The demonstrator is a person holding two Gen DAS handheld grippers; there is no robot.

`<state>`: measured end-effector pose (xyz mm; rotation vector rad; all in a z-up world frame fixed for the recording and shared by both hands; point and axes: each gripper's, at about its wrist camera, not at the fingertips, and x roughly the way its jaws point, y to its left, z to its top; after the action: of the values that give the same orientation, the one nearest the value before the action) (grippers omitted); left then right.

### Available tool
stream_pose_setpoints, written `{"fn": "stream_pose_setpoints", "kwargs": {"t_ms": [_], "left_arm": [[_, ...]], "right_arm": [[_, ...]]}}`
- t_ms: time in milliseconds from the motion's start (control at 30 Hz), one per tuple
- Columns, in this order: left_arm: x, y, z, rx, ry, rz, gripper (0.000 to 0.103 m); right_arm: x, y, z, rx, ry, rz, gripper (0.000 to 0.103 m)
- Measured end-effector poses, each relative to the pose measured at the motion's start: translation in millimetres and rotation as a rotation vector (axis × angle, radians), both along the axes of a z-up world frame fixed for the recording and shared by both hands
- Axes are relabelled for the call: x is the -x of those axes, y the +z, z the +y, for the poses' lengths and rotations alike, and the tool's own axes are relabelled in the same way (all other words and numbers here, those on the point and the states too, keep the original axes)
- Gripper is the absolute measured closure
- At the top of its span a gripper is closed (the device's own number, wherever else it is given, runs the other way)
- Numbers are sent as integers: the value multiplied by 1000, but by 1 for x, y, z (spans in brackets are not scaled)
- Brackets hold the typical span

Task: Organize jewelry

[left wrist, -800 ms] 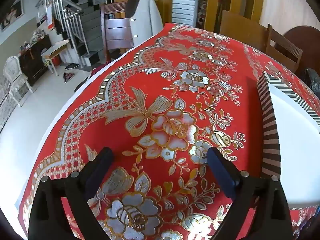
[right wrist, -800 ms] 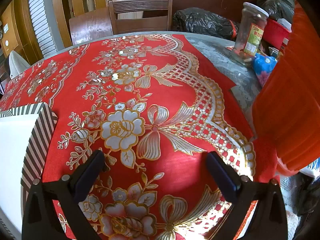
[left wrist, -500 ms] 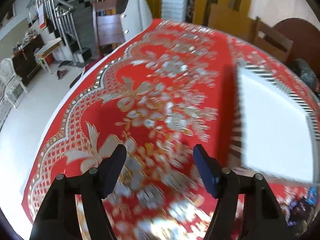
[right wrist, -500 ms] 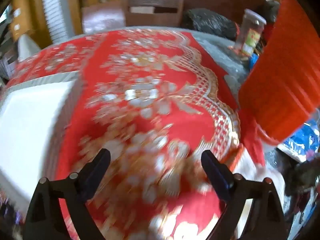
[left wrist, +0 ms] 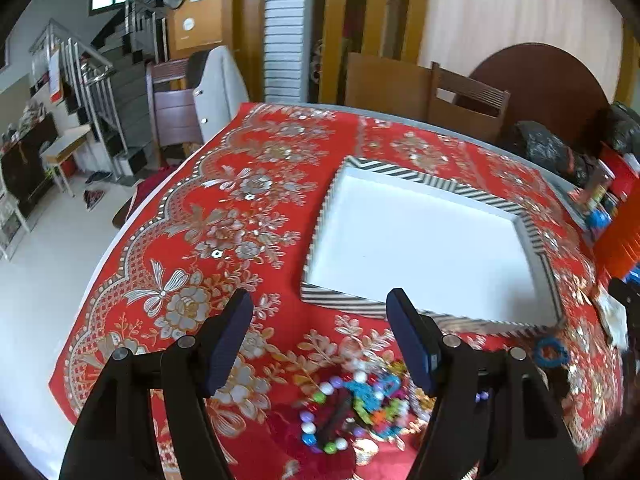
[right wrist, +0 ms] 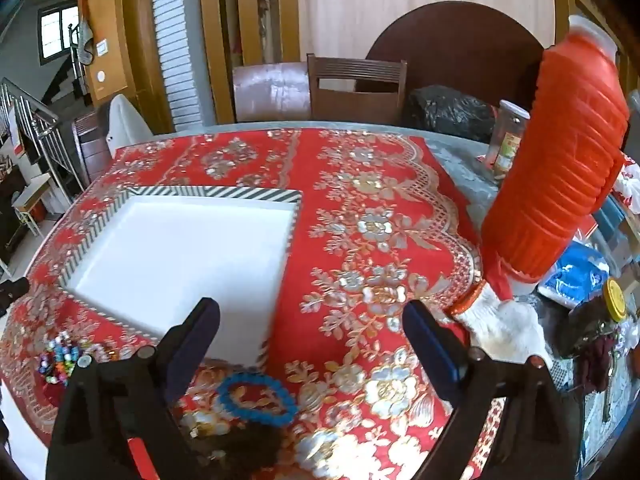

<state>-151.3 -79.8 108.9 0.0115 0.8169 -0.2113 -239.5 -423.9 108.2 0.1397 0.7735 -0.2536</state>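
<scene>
Starting the sort means choosing one piece first, and both tools hang ready: the left gripper (left wrist: 320, 336) and the right gripper (right wrist: 312, 340) each have their dark jaws spread wide with nothing between them, tilted down toward the round table under its red tablecloth with gold and silver flowers (left wrist: 240, 216). The shallow white tray with a black-and-white striped rim (right wrist: 224, 193) sits mid-table, empty as far as I can see. A tangled heap of multicoloured bead jewelry (left wrist: 352, 408) lies on the cloth just in front of the tray's near edge, below the left tool, while a single bright blue bead bracelet (right wrist: 256, 400) lies apart, near the tray's near corner under the right tool. The lone bracelet looks the easier first pick: I would lower the right tool so one pad goes inside the ring and one outside, pinch the strand lightly, then lift clear of the striped rim before setting it down. The heap likely needs teasing apart, one strand at a time.
</scene>
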Motion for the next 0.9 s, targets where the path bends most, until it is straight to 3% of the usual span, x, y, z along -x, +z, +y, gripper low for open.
{"fn": "stream_pose_setpoints", "kwargs": {"t_ms": [500,900], "left_arm": [[34,5,7,6,-38,23,34],[34,-1,21,32,-27,67,34]], "right_arm": [[25,1,41,-44,122,0,8],[23,-4,62,-18,188,24,8]]}}
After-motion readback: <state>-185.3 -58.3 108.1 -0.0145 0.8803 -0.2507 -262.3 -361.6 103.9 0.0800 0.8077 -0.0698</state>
